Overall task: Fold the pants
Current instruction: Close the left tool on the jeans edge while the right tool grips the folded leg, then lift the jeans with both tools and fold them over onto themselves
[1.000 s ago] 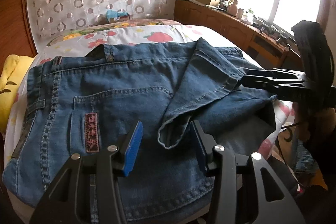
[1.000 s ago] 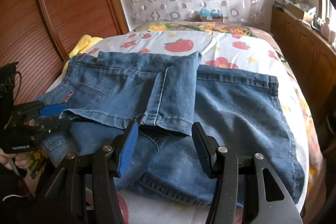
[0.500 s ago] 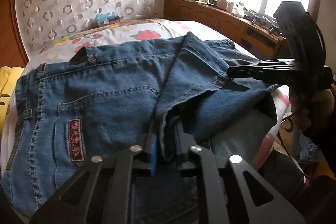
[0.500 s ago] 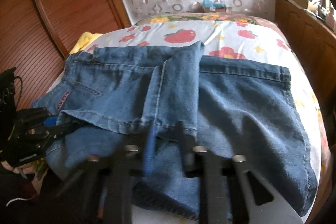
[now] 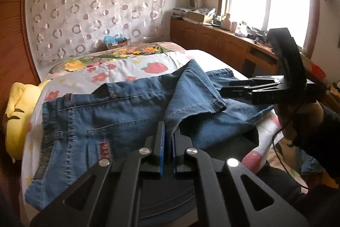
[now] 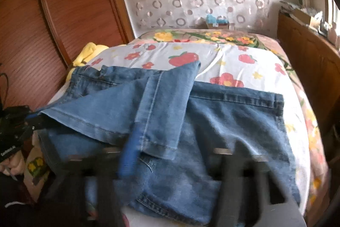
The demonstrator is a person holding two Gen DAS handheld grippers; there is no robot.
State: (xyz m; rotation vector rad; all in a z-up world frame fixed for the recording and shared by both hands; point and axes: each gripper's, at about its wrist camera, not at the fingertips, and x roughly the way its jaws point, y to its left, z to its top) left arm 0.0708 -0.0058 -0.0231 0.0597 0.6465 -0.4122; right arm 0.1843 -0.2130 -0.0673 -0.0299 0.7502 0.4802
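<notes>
The left claw (image 5: 169,139) pinches the stitched hem of the blue denim pants (image 5: 106,120). The right claw (image 6: 170,161), blurred, has just been spreading open, its pads off the cloth.

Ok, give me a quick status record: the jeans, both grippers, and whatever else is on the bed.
surface: bed with a flowered sheet
jeans: spread across the bed, one leg folded back over the rest
leg hem: near the front edge, left corner raised off the layer below
left gripper: shut on the hem's left corner
right gripper: fingers have just been opening; hem lies between them, not pinched
other: yellow soft item at the bed's left side
</notes>
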